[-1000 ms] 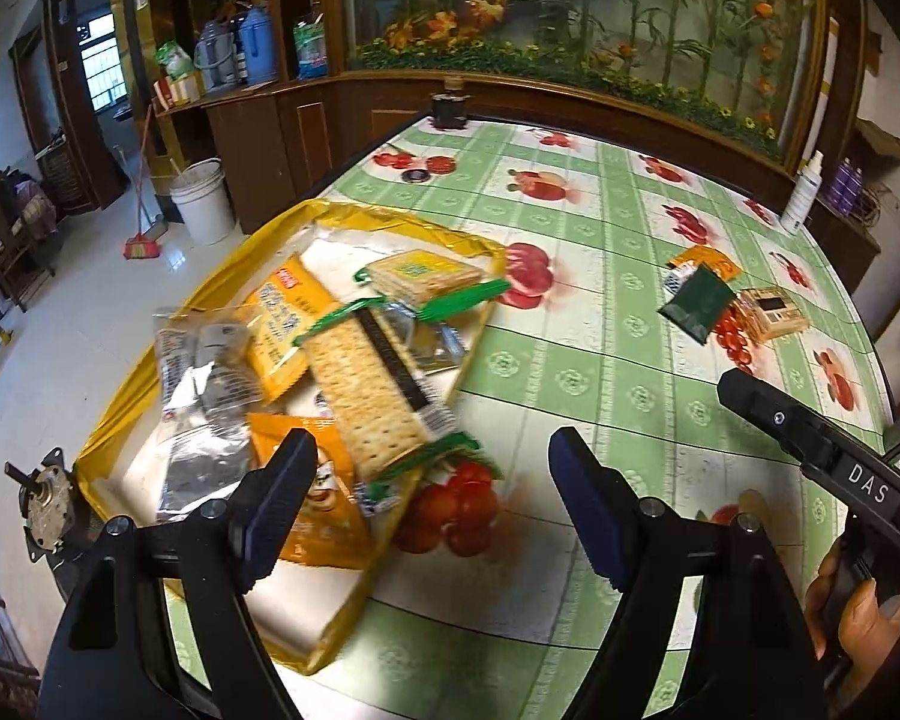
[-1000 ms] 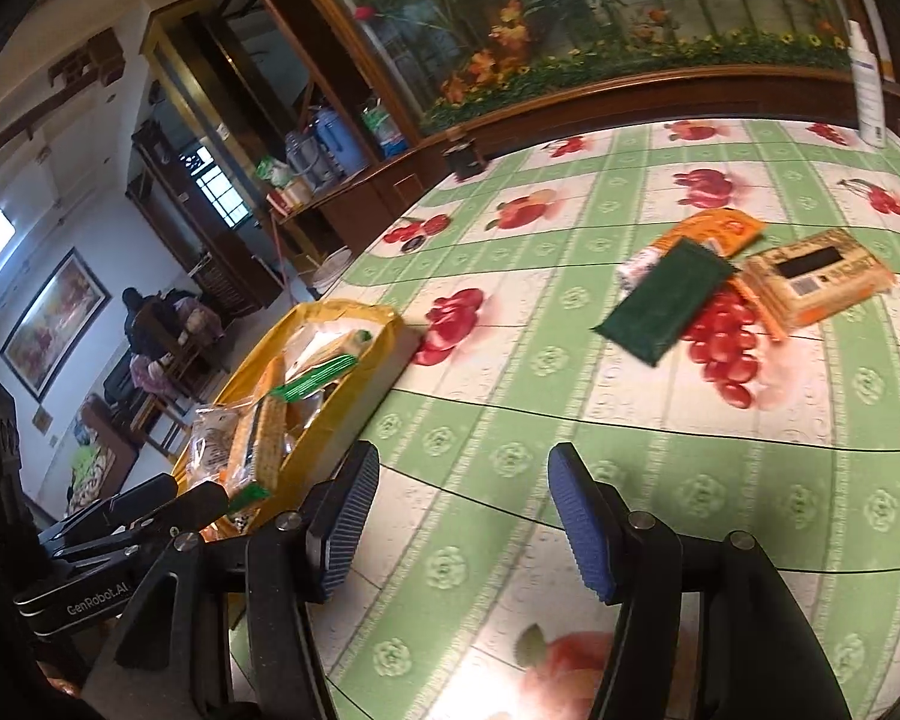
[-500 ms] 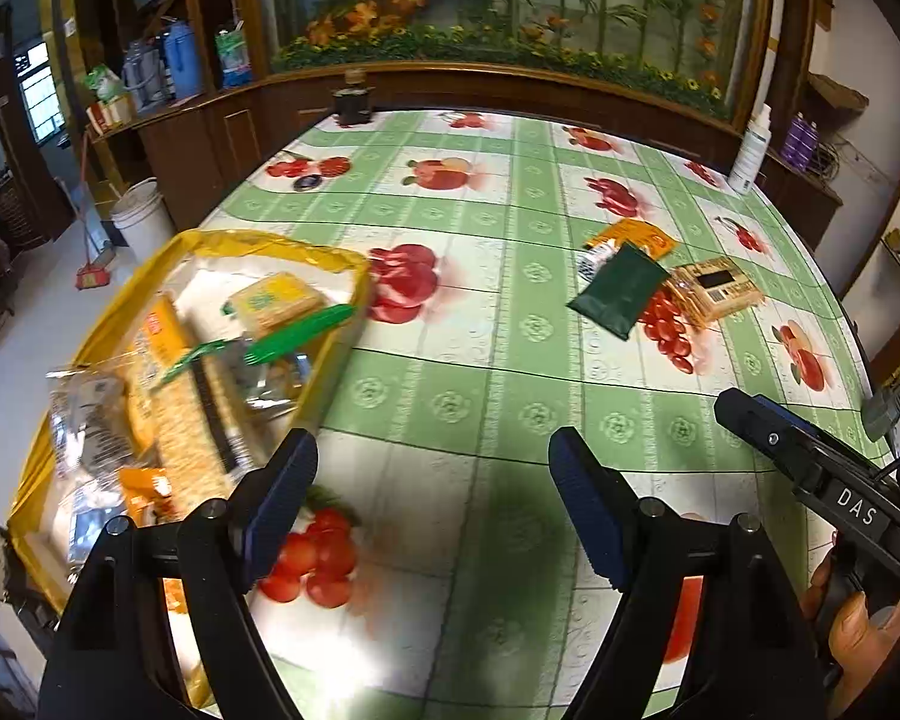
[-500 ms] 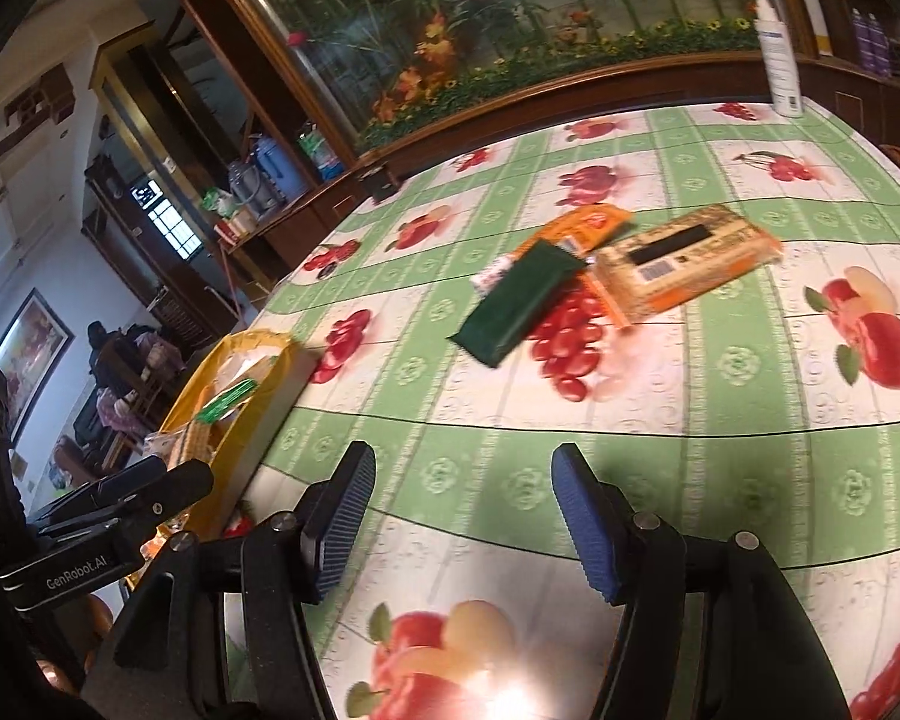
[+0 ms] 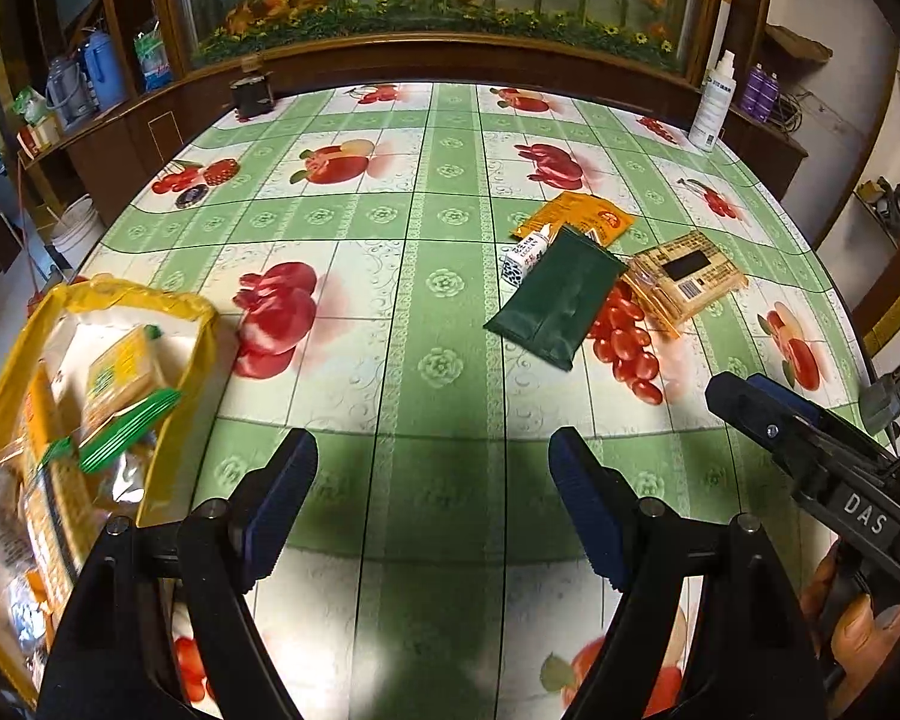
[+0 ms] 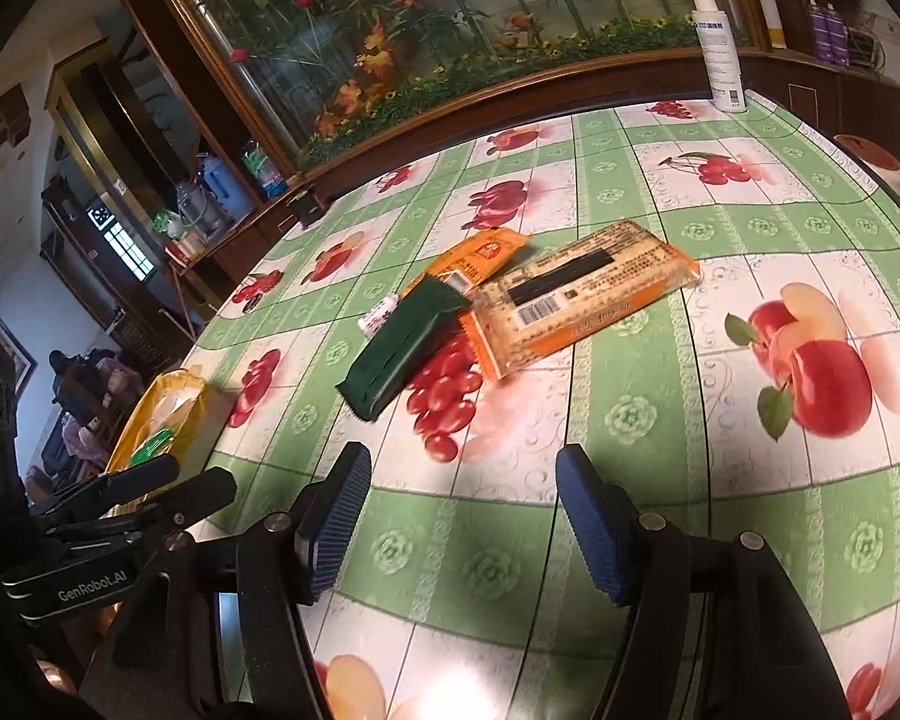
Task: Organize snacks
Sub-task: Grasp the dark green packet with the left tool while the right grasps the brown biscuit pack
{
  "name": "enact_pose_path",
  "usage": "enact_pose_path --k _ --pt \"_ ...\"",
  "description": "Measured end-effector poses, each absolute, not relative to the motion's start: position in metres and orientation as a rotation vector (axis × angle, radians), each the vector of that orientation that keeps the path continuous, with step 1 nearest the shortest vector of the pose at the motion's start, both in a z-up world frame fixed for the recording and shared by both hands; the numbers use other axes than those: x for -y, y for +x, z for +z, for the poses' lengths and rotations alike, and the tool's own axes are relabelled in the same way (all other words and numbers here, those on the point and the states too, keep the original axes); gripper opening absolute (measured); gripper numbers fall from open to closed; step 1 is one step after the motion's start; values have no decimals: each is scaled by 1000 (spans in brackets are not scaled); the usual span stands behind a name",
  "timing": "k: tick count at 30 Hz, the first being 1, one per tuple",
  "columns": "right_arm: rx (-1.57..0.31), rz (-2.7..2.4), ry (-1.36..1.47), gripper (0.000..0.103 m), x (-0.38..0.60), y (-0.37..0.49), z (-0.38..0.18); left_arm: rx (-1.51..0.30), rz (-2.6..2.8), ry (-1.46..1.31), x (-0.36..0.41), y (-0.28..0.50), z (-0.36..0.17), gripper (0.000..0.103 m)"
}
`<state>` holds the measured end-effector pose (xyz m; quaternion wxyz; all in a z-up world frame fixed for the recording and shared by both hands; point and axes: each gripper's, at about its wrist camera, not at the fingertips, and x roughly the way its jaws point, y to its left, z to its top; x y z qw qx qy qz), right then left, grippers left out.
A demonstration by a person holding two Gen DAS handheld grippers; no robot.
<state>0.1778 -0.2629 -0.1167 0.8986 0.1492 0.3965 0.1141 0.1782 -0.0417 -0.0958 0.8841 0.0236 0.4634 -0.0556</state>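
Green packet (image 5: 558,303) mid-frame, on tablecloth (image 5: 426,276); left gripper (image 5: 432,474) wide, empty; right gripper (image 6: 459,495) opening, empty.

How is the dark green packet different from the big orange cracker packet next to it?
The dark green packet is plain, with no label showing; the cracker packet is see-through with orange ends, a black stripe and a barcode. The green one looks slimmer, the cracker one broader. Both lie flat on the table, not yet in the yellow bag.
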Motion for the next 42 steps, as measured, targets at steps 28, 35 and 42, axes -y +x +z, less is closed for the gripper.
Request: enact_pose_path --k 28,35,42 --pt "-793 185 74 67 256 287 -117 -1006 -268 106 105 265 -133 80" --pt "-851 229 -100 68 250 245 -118 -980 -364 205 108 225 -131 61" --pt "-879 314 -79 65 264 205 -111 -974 -348 197 82 197 -117 52"
